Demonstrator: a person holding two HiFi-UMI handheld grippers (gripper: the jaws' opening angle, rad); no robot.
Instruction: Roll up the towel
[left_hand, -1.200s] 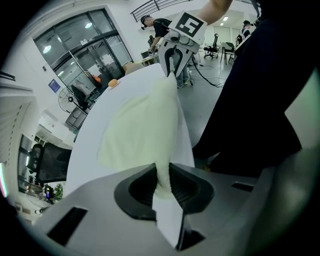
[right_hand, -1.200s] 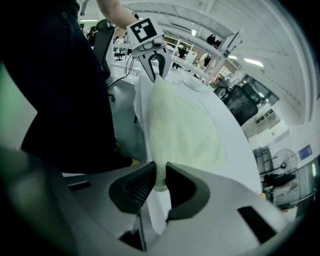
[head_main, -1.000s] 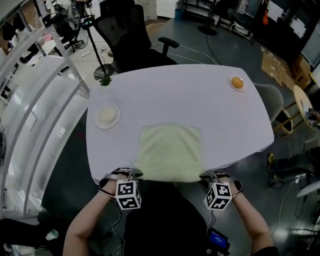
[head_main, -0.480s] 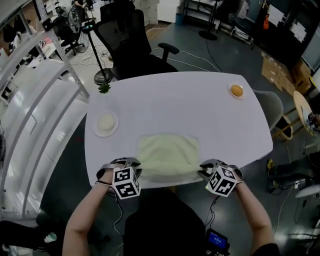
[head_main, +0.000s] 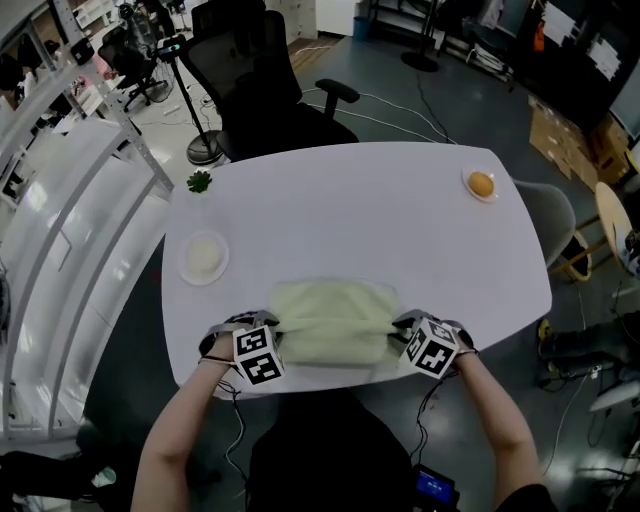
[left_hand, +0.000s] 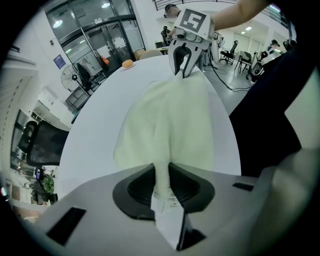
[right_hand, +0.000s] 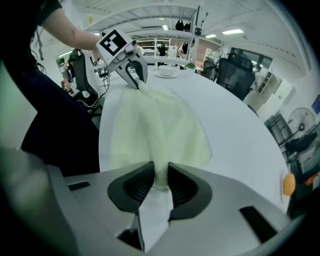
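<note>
**Towel** (head_main: 330, 322): pale yellow-green cloth at the near edge of the table, about midway along it. The far part lies flat on the tabletop. The near edge is raised and gathered into a soft ridge that runs left to right between the two tongs. Each near corner is drawn into a narrow bunch where it enters a gripper.

**Left gripper** (head_main: 272, 325): at the towel's near left corner, pointing steeply down. In the left gripper view its jaws are closed on a pinch of towel cloth, with the dark pads pressing it from both sides. A marker cube (head_main: 257, 355) sits on its near side.

**Right gripper** (head_main: 400, 328): at the towel's near right corner, also pointing steeply down. In the right gripper view its jaws clamp a bunch of towel cloth. They have just been easing a little wider, with the cloth between them and the pads on it.

**Forearms** (head_main: 185, 430): bare, reaching in from the near side, one to each gripper.

**Table** (head_main: 350, 210): white top with rounded corners, carrying all the items listed here.

**Saucer** (head_main: 203, 257): white, on the left side of the table, well apart from the towel. It holds something pale, possibly a cup seen from above.

**Green sprig** (head_main: 199, 181): small, at the far left corner of the table.

**Orange object** (head_main: 481, 184): round, on a small pale dish near the far right corner.

**Office chair** (head_main: 255, 80): black, with armrests, on the floor beyond the far edge of the table.
</note>
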